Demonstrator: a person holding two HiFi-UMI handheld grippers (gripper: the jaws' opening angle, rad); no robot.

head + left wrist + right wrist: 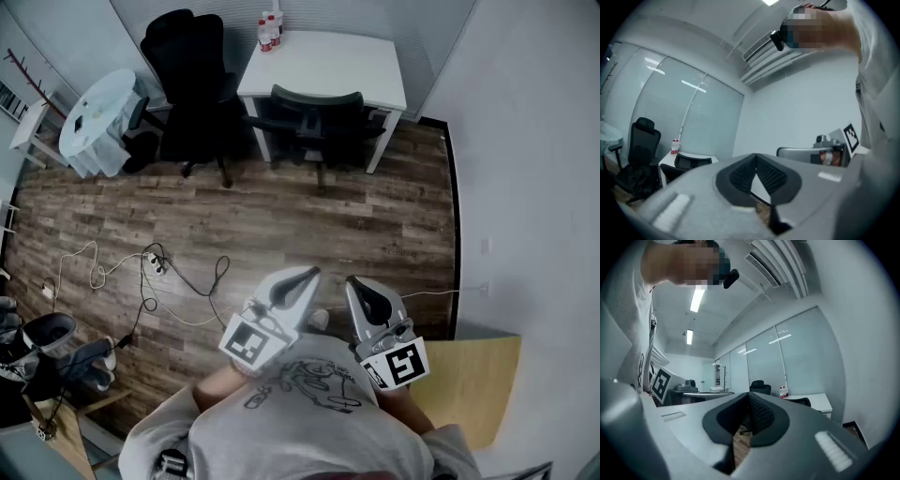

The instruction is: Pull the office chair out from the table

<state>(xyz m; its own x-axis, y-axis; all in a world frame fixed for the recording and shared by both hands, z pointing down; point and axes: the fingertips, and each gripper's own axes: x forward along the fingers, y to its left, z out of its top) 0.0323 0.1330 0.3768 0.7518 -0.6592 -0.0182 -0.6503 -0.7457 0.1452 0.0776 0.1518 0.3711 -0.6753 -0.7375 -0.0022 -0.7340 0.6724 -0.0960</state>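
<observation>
our left gripper (306, 277) and right gripper (360, 284) hung closed, empty, far from the office chair (317, 129); we judged it heavy but rolling, graspable at the backrest (316, 97).

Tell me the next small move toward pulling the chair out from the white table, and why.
Probably step forward toward the office chair pushed in at the white table. The left gripper and right gripper are shut, empty and held near the person's chest, far short of its backrest, so nothing can be gripped from here.
</observation>
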